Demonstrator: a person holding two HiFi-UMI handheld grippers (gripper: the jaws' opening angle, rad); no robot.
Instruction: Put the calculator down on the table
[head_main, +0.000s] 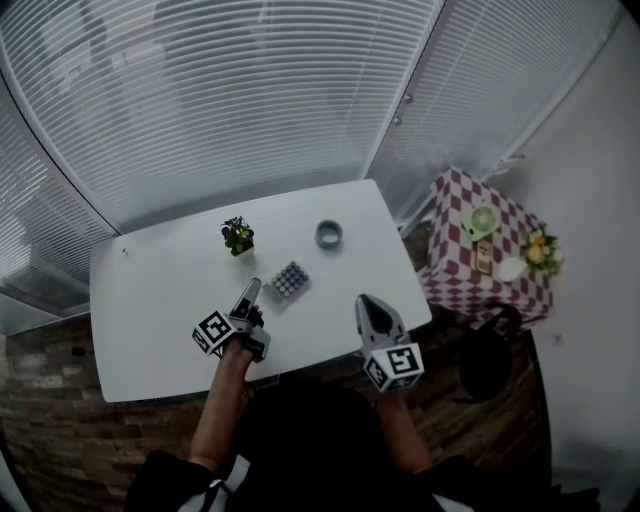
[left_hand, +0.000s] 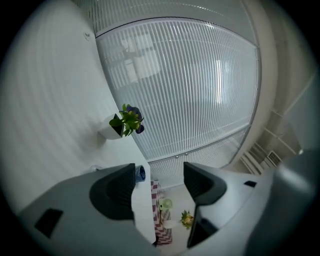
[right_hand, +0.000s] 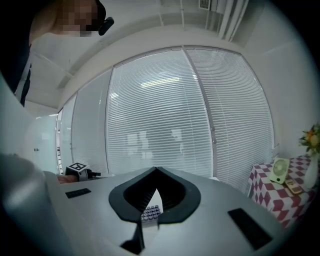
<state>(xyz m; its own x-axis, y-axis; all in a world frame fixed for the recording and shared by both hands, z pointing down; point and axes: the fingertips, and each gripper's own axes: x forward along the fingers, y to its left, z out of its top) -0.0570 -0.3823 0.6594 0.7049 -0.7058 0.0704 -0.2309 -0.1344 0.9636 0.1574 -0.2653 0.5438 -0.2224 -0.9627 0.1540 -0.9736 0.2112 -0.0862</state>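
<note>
A potted plant (head_main: 238, 236) (purple flowers) stands near a grey ring (head_main: 328, 234).

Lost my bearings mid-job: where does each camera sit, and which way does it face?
Head view: on the person's head, steeply down at the white table; arms, left gripper, right gripper show.
Left gripper view: rides the left gripper, facing plant and blinds; its open fingers show.
Right gripper view: rides the right gripper, facing blinds; shut fingers show.
Shared: head and right gripper views both show the calculator.
</note>
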